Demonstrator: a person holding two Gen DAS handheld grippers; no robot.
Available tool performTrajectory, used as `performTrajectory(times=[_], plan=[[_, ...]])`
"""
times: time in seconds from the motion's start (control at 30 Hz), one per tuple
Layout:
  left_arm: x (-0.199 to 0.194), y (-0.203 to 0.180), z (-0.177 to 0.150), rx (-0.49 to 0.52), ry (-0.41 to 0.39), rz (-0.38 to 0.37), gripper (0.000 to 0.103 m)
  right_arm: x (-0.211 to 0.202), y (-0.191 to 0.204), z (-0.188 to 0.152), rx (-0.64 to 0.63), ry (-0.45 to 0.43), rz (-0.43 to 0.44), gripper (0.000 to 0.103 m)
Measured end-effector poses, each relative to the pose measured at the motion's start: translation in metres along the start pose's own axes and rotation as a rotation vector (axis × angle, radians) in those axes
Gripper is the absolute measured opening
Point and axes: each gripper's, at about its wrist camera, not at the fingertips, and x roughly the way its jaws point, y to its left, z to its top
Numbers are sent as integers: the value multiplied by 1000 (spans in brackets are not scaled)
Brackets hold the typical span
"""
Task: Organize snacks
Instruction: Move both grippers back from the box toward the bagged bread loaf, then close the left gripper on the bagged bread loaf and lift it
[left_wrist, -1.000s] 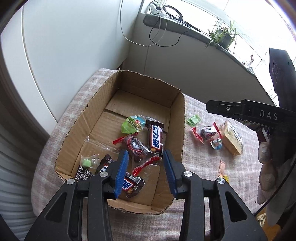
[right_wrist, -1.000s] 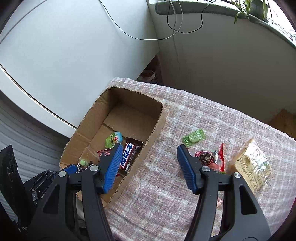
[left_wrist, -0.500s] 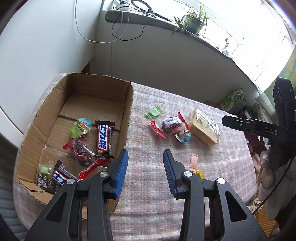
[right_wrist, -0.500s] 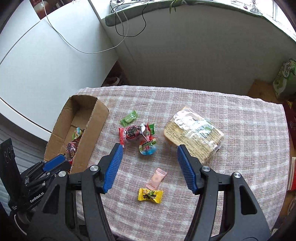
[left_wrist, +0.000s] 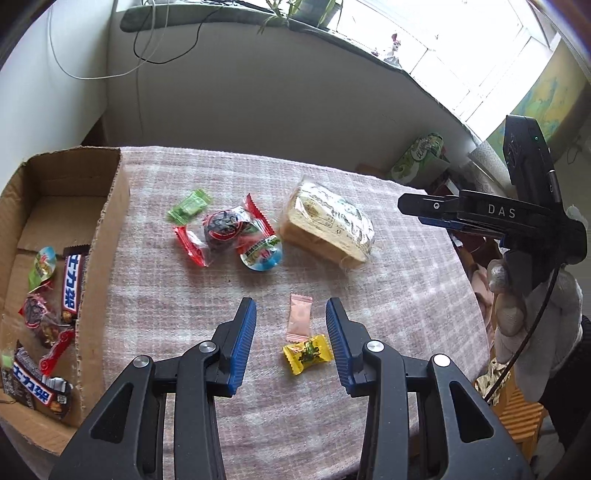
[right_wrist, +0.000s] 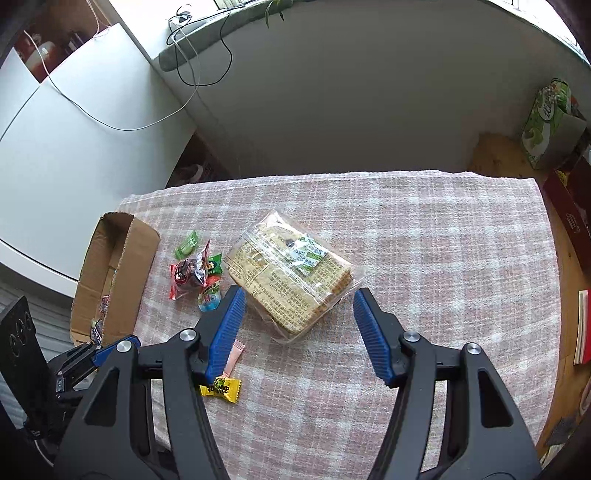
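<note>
My left gripper (left_wrist: 290, 303) hovers open over the checked cloth, its blue pads either side of a pink sachet (left_wrist: 300, 322) and a yellow candy (left_wrist: 307, 352), touching neither. My right gripper (right_wrist: 299, 293) is open wide above a clear pack of crackers (right_wrist: 291, 273), with nothing gripped. Left of the pack lie a green candy (left_wrist: 189, 205), a red-wrapped dark sweet (left_wrist: 223, 230) and a jelly cup (left_wrist: 261, 253). The cardboard box (left_wrist: 107, 236) at the left holds several snacks, among them chocolate bars (left_wrist: 72, 286).
The checked cloth (right_wrist: 424, 229) covers a small table that ends close behind the snacks and on the right. A green tissue box (right_wrist: 550, 122) stands on the floor beyond it. A gloved hand (left_wrist: 532, 310) holds the right gripper (left_wrist: 417, 210) at the table's right edge.
Both grippers have swung right, away from the box. The left now stands over the pink and yellow sweets, the right over the cracker pack. Their openings look unchanged.
</note>
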Motion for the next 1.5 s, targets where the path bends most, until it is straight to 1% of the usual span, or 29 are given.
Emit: performTrajectory(times=[0.07, 0.1, 0.17, 0.23, 0.43, 0.53, 0.6, 0.7, 0.9, 1.07, 1.13, 1.33, 1.5], plan=[[10, -5, 2, -11, 4, -14, 46, 9, -4, 7, -38, 25, 16, 64], [16, -8, 4, -27, 7, -27, 53, 13, -5, 10, -56, 35, 24, 64], [29, -11, 7, -57, 18, -60, 53, 22, -8, 17, -79, 60, 63, 64], [41, -15, 9, -74, 27, -69, 54, 30, -10, 24, -93, 76, 87, 65], [70, -20, 21, -153, 20, -133, 54, 63, -17, 45, -105, 155, 164, 65], [82, -19, 27, -187, 21, -144, 54, 79, -16, 49, -126, 202, 190, 65], [89, -17, 29, -214, 18, -146, 54, 90, -18, 50, -122, 238, 222, 65], [96, -14, 33, -236, 17, -149, 54, 100, -21, 49, -102, 259, 244, 65], [103, -13, 37, -228, 10, -144, 54, 99, -24, 43, -60, 267, 299, 65], [95, -6, 40, -231, -23, -142, 54, 96, -27, 35, -40, 271, 302, 54], [93, -7, 42, -209, -36, -139, 53, 92, -28, 33, -27, 259, 299, 50], [77, -25, 41, -107, -63, -128, 54, 80, -29, 30, 3, 233, 288, 49], [63, -27, 41, -96, -81, -140, 53, 68, -15, 30, -2, 216, 284, 49]])
